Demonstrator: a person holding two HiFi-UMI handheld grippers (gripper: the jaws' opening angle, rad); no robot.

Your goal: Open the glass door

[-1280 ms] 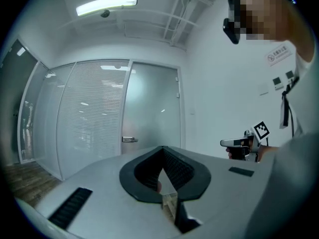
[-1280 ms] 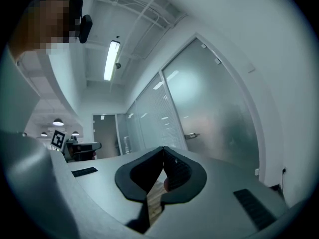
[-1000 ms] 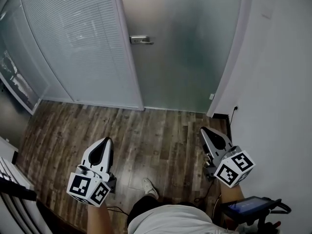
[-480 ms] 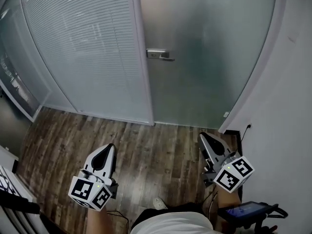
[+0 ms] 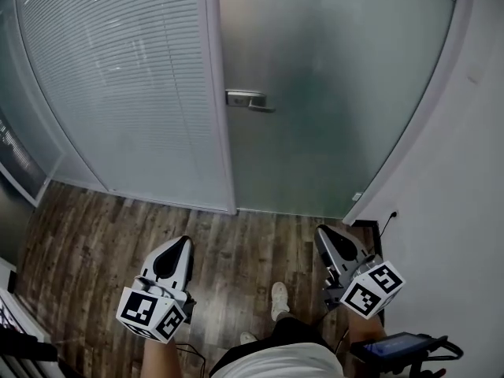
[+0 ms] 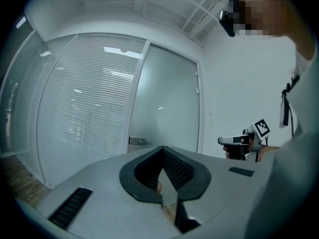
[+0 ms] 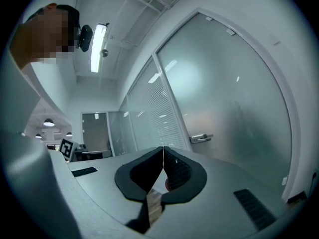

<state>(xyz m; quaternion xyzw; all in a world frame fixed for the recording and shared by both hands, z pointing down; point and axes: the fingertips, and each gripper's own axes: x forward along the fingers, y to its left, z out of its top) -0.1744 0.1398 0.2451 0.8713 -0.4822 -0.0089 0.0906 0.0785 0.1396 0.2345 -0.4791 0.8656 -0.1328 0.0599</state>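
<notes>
- The glass door [image 5: 331,93] stands upright ahead of the person, in the upper middle and right of the head view. It is a tall frosted pane, smooth and grey-green, and it sits shut in its pale frame.
- The handle [image 5: 248,99] is a slim metal lever near the door's left edge. Its long axis lies level, and it points right across the glass from a small plate beside the frame post.
- Left of the door is a glass wall [image 5: 118,77] lined with fine horizontal blinds.
- Below lies a floor [image 5: 236,242] of dark, streaky wooden planks. A plain white wall [image 5: 465,211] runs down the right side.
- The left gripper [image 5: 179,244] is held low over the floor, well apart from the door and pointing toward it. Its dark ribbed pads are pressed together at the tip with nothing between them [image 6: 163,149].
- The right gripper [image 5: 321,231] is held low near the white wall and also points at the door. Its jaws are pressed together and empty [image 7: 163,149].
- Both grippers have grey wedge-shaped bodies and carry white cubes with square markers.
</notes>
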